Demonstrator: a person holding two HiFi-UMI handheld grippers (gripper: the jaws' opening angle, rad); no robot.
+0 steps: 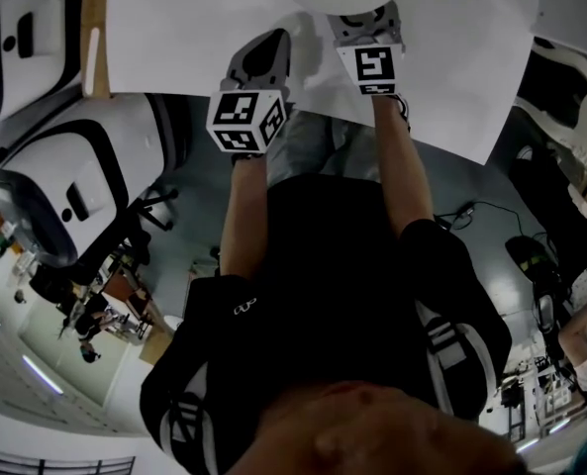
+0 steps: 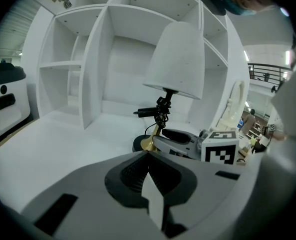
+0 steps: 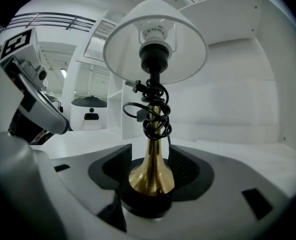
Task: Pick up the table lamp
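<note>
Lamp [image 3: 154, 109] stands on the counter [image 2: 53, 149] before the shelf [image 2: 95, 59], right gripper [image 3: 150, 165] jaws spread either side of its brass stem, not pinching, left gripper [image 2: 147, 156] jaws pressed together, empty, nearby, so grasp and lift remain.

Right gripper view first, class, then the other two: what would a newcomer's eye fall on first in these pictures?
The table lamp dominates the right gripper view: a brass stem on a black base, a black cord coiled round it, a white shade above. The stem stands between the open jaws of the right gripper, with gaps either side. In the left gripper view a white shelf unit rises behind the lamp.
</note>
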